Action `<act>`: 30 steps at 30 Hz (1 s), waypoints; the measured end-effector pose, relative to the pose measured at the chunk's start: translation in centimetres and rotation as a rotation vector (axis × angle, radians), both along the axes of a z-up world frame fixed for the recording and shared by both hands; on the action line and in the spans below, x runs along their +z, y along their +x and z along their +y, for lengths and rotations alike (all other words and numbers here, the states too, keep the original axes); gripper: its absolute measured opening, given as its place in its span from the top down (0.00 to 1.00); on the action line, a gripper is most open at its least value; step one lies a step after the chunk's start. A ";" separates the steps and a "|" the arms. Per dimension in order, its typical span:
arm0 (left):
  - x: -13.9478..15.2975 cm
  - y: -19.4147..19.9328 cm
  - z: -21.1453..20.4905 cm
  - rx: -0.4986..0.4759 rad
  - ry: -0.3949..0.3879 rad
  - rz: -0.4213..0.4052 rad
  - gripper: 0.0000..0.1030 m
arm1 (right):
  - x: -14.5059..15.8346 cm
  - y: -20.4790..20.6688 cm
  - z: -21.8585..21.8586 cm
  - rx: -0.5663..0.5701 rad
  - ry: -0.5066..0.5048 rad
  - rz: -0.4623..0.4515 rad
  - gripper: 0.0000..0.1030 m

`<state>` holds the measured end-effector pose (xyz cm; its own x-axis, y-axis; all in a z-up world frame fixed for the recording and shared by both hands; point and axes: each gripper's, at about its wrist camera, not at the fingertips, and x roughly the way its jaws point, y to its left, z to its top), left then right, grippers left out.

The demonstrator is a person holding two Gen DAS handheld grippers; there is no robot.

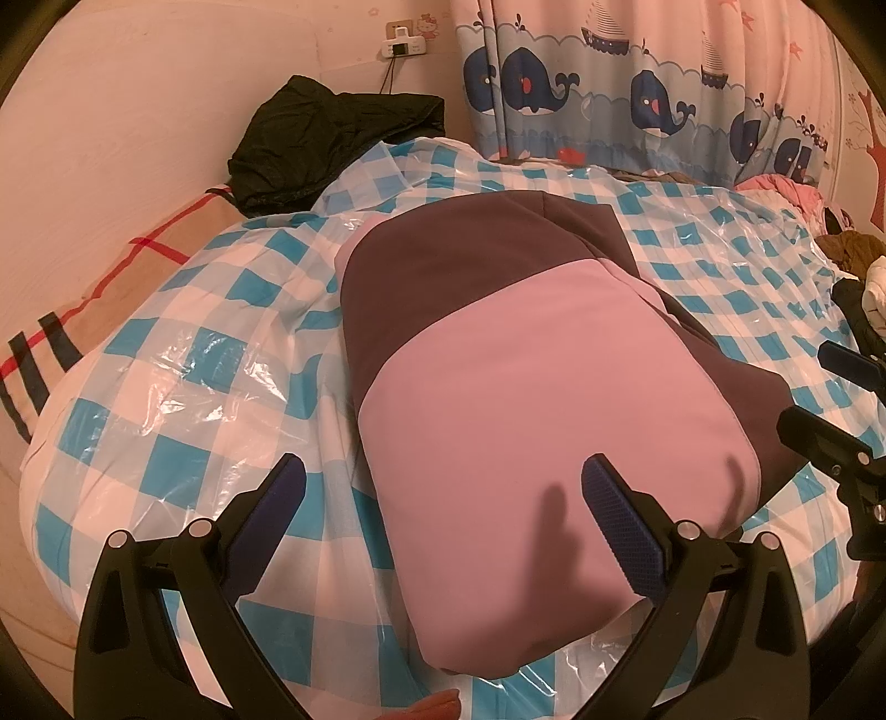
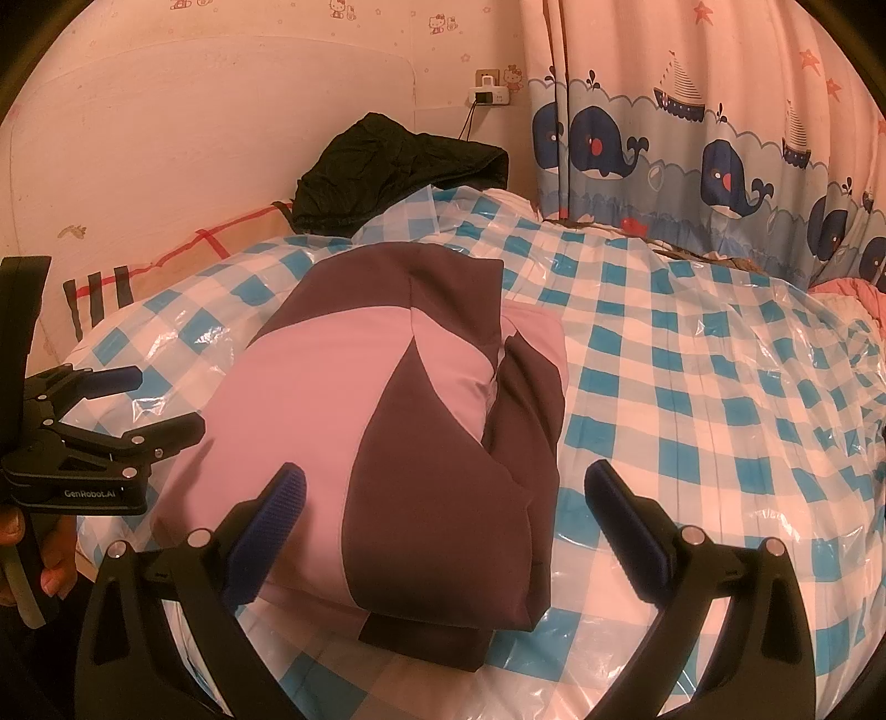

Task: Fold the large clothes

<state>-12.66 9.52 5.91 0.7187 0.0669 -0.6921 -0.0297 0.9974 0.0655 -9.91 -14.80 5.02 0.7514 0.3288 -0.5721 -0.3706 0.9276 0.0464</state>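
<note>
So the pink and dark brown garment (image 1: 498, 354) is lying folded into a thick bundle in the middle of the bed, sitting on a blue-and-white checked cover (image 1: 183, 354) that has a sheet of clear crinkly plastic over it. The left gripper (image 1: 443, 487) hovers at the near end of the bundle with its fingers spread wide and nothing between them; its right fingertip (image 1: 609, 487) sits over the pink panel and throws a shadow on it, while the other one is out over the checked cover. Whether that fingertip actually touches the fabric is hard to say. The right gripper (image 2: 443, 493) is spread just as wide and also empty, with the brown part of the bundle showing between its fingers, the left one over pink cloth and the right one over the cover beside the garment. From the right wrist view the left gripper shows up at the left edge, held in the person's hand (image 2: 44, 559). At the head of the bed a black garment (image 1: 332, 138) is heaped on a beige plaid pillow (image 1: 94, 299) against the headboard. Behind the bed hangs a whale-print curtain (image 1: 637, 94), and a wall outlet (image 1: 401, 44) with a cord sits above the black heap.
</note>
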 end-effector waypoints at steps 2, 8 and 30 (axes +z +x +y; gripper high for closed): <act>0.0 0.0 0.0 0.000 -0.001 0.000 0.06 | 0.0 0.0 0.0 0.000 0.000 0.000 0.06; 0.0 0.0 0.0 0.001 0.002 0.000 0.06 | 0.0 0.0 0.0 0.001 -0.001 0.000 0.06; 0.2 0.6 -0.1 -0.003 0.019 0.016 0.06 | 0.0 0.1 0.0 0.001 0.002 -0.005 0.06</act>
<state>-12.08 9.44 6.13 0.7081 0.0781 -0.7018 -0.0253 0.9960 0.0852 -9.78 -14.77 5.00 0.7536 0.3308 -0.5681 -0.3721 0.9270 0.0462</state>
